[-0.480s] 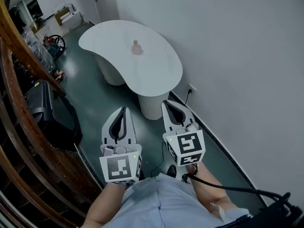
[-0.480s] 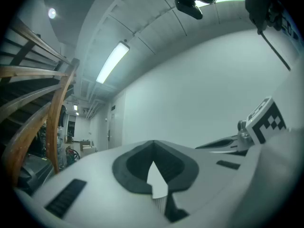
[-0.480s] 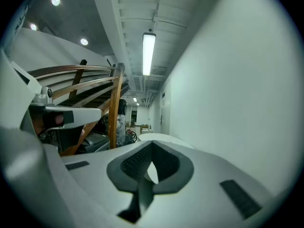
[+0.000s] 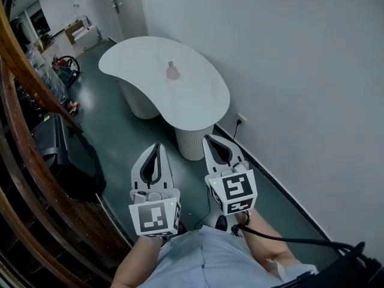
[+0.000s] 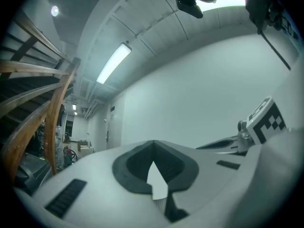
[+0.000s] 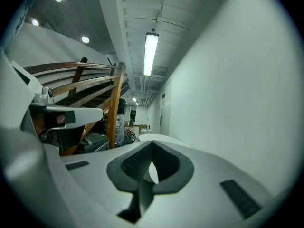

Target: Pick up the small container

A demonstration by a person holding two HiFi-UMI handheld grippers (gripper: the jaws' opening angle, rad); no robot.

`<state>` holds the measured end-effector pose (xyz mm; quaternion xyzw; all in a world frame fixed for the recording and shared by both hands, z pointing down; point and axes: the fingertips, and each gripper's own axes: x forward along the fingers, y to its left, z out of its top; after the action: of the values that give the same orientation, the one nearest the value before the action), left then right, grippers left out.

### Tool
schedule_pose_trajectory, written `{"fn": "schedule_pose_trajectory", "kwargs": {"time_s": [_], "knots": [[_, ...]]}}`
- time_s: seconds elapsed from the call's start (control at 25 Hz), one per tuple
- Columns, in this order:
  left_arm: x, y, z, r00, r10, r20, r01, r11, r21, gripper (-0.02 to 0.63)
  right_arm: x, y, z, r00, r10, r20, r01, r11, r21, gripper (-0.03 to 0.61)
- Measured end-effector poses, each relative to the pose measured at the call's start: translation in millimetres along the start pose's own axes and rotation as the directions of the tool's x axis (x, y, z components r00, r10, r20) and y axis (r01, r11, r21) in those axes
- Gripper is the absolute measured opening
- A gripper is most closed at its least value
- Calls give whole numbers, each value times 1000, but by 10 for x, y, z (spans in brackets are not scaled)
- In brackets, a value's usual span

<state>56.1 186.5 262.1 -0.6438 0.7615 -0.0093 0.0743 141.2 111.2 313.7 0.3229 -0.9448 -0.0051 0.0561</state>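
Since the earlier frame, the table [image 4: 198, 101] and the small container [image 4: 173, 71] on it have shifted slightly down the head view, and both grippers now sit a little lower in the frame. We record the small container, pinkish and upright, on the white kidney-shaped table top at upper centre, well apart from both grippers. The left gripper [image 4: 157, 146], at lower centre, has its jaws pressed together at the tips with nothing between them. The right gripper [image 4: 207, 139], just beside it, is likewise closed and empty. Green floor [image 4: 120, 131] lies between the grippers and the table's ribbed pedestal [image 4: 191, 143]. A wooden stair rail [image 4: 24, 83] runs down the left edge, with a black bag [image 4: 66, 155] beside it. A wall socket [image 4: 241, 118] sits low on the white wall [image 4: 300, 71], right of the pedestal. A black cable [image 4: 288, 240] crosses the lower right
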Motion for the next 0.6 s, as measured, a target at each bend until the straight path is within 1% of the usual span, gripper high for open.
{"fn": "schedule_pose_trajectory", "kwargs": {"time_s": [0.08, 0.32, 0.48, 0.6], "knots": [[-6, 51, -2, 1000, -10, 10, 10, 1000, 0, -2, 42, 33, -14, 1000, -8, -7, 8, 1000, 11, 0], [-53, 289, -50, 999, -41, 32, 41, 999, -1, -2, 114, 147, 64, 996, -85, 17, 85, 996, 12, 2], [-84, 382, -121, 997, -71, 23, 71, 998, 0, -2, 100, 174, 100, 990, -138, 30, 137, 990, 16, 2], [-131, 465, -176, 997, -73, 9, 73, 997, -8, -2, 127, 220, 87, 989, -150, 14, 150, 989, 17, 2]]}}
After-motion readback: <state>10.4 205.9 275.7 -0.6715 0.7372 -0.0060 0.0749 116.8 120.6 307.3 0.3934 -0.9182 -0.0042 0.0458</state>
